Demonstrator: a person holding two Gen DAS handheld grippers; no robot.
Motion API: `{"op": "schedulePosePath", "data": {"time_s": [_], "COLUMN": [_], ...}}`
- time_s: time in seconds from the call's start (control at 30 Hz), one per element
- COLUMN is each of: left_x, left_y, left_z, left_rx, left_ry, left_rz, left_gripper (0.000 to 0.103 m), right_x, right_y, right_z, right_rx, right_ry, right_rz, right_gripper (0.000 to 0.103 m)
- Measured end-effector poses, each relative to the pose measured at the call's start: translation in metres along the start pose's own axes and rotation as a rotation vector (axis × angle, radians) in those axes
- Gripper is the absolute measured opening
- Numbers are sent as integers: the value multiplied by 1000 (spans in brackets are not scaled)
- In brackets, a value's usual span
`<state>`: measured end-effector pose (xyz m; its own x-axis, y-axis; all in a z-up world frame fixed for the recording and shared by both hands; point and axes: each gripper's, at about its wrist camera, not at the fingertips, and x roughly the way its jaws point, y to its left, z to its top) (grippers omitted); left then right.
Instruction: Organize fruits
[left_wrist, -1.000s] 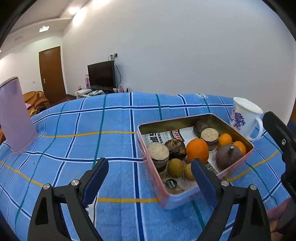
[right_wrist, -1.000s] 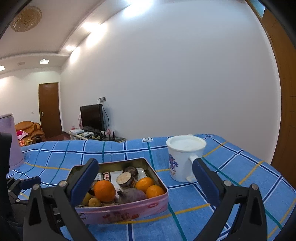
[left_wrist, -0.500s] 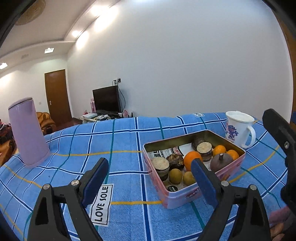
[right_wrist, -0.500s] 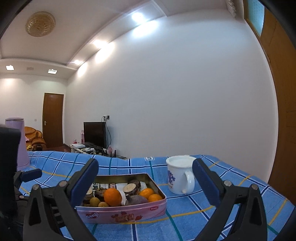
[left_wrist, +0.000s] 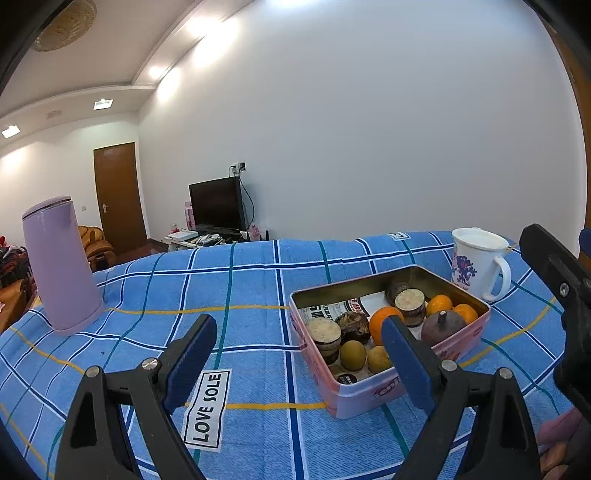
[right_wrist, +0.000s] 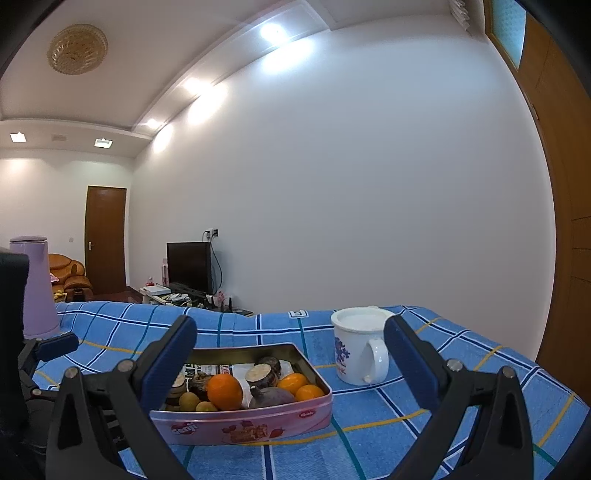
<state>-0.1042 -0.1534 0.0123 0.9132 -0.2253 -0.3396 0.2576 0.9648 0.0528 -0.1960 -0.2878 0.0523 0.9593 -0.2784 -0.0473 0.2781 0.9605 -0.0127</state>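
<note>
A pink tin box (left_wrist: 373, 397) (right_wrist: 243, 424) sits on the blue checked cloth. It holds a large orange (left_wrist: 382, 321) (right_wrist: 224, 392), two small oranges (left_wrist: 439, 305) (right_wrist: 293, 382), two yellow-green fruits (left_wrist: 352, 355), a dark purple fruit (left_wrist: 442, 326) (right_wrist: 271, 397) and several brown cut pieces. My left gripper (left_wrist: 295, 354) is open and empty, held above the cloth in front of the tin's left end. My right gripper (right_wrist: 290, 360) is open and empty, in front of the tin and apart from it.
A white mug (left_wrist: 478, 260) (right_wrist: 357, 345) with blue flowers stands behind the tin's right end. A tall lilac kettle (left_wrist: 59, 264) (right_wrist: 35, 286) stands at the far left. A "LOVE SOLE" label (left_wrist: 208, 408) lies on the cloth. A TV and door are in the background.
Both grippers have tilted upward and drawn back from the tin, so more wall and ceiling show. The tin and fruits have not moved. Both stay open.
</note>
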Motion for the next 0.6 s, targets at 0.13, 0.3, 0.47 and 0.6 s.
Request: {"op": "schedulePosePath", "data": {"time_s": [0.13, 0.3, 0.47, 0.6], "left_x": [-1, -4, -6, -7], "left_y": [1, 0, 2, 3], "left_z": [0, 0, -1, 0], "left_rx": [-10, -5, -15, -18], "left_ry": [-5, -21, -21, -25], "left_rz": [6, 13, 10, 10], "left_gripper": [92, 92, 92, 92], "right_x": [0, 0, 0, 0], "right_y": [0, -1, -3, -4], "right_z": [0, 0, -1, -1], "right_rx": [0, 4, 9, 14], "right_ry": [-1, -1, -2, 0], "right_rz": [1, 0, -1, -3], "right_gripper": [103, 103, 103, 103]}}
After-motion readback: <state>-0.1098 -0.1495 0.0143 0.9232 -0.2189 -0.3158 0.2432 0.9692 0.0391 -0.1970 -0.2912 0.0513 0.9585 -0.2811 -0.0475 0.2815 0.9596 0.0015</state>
